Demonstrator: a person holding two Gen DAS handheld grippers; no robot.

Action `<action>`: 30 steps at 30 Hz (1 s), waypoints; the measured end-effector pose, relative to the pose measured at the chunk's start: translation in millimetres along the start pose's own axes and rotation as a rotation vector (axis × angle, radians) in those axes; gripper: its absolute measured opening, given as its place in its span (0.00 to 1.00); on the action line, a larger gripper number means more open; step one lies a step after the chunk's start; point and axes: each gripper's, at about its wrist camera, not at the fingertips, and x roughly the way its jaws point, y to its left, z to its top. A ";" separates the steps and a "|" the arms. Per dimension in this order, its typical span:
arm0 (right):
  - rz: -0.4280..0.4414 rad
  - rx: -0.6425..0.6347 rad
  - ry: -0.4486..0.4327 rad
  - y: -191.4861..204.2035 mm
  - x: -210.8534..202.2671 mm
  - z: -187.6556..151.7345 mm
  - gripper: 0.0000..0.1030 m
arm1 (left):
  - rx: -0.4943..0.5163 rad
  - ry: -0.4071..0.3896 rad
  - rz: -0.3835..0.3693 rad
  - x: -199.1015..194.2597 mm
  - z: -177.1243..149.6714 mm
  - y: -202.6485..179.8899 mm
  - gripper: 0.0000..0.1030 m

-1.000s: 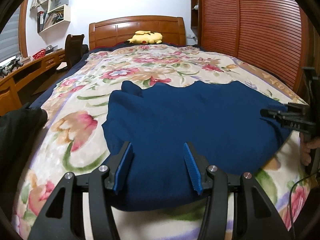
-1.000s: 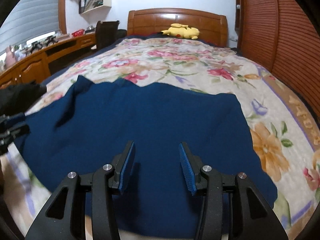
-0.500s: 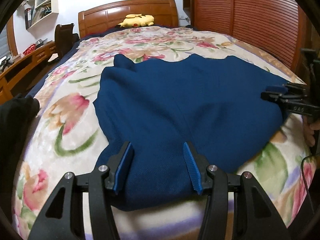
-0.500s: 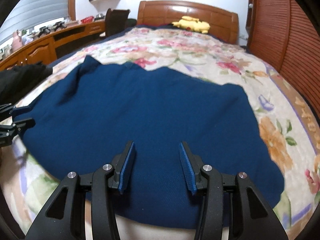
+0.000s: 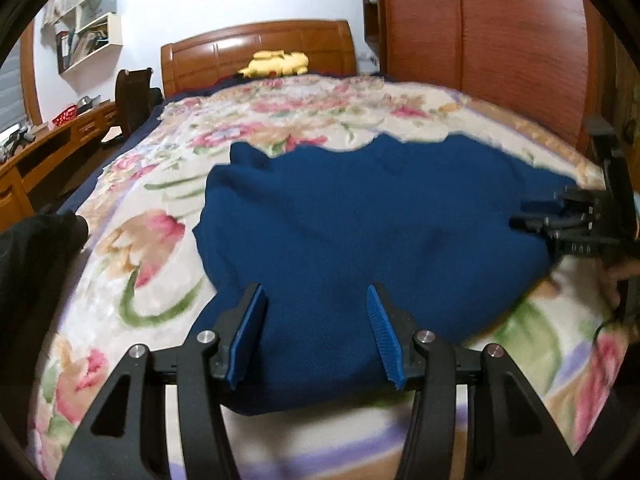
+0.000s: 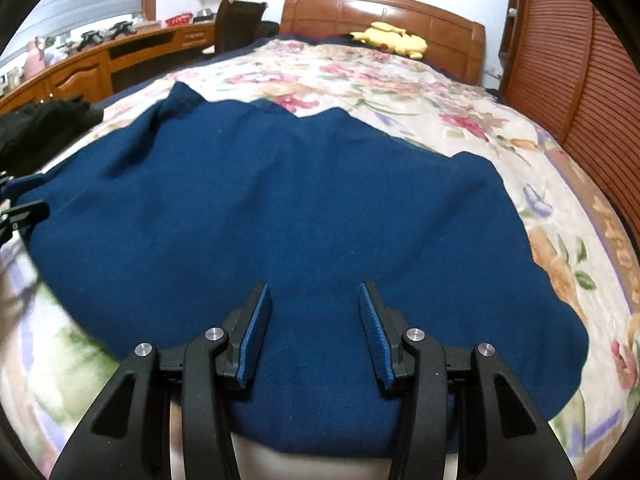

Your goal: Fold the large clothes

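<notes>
Garment: a large dark blue garment lies spread out on the bed, over the flowered bedspread, at the foot end nearest both cameras. Its far edge is wavy, and one corner at the far left stands up in a small peak.
Left gripper: hovers low over the near left part of the garment. Fingers spread, blue pads facing each other, with only flat cloth showing in the gap; nothing pinched.
Right gripper: hovers low over the near edge of the garment, further right. Fingers spread to a similar width, nothing pinched between them. Whether the tips touch the cloth cannot be told.
Cross views: the right gripper shows at the right edge of the left wrist view, at the garment's right side; the left gripper shows at the left edge of the right wrist view, at the garment's left side.
Hand: fingertips of the person's hand show at the right rim of the left view, behind the right gripper.
Black cloth: a dark bundle lies at the left side of the bed, apart from the blue garment.
Headboard end: a yellow plush toy rests against the wooden headboard, well apart from the garment.
Left of bed: a wooden desk with a chair.
</notes>
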 end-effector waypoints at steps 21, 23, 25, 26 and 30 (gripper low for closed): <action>-0.095 0.100 -0.090 -77.3 -75.7 -36.3 0.73 | 0.049 -0.054 -0.202 10.7 23.7 -112.1 0.50; -0.103 0.116 -0.082 -84.2 -73.3 -39.4 0.74 | 0.055 -0.037 -0.200 16.2 21.6 -117.3 0.50; -0.109 0.129 -0.078 -89.9 -71.3 -41.9 0.74 | 0.063 -0.017 -0.189 22.1 20.3 -119.3 0.50; -0.114 0.137 -0.073 -93.1 -69.1 -42.6 0.75 | 0.064 -0.001 -0.182 25.4 19.3 -119.8 0.50; -0.062 0.186 -0.055 -106.1 -60.8 -45.4 0.75 | 0.065 0.023 -0.179 31.4 15.1 -122.2 0.50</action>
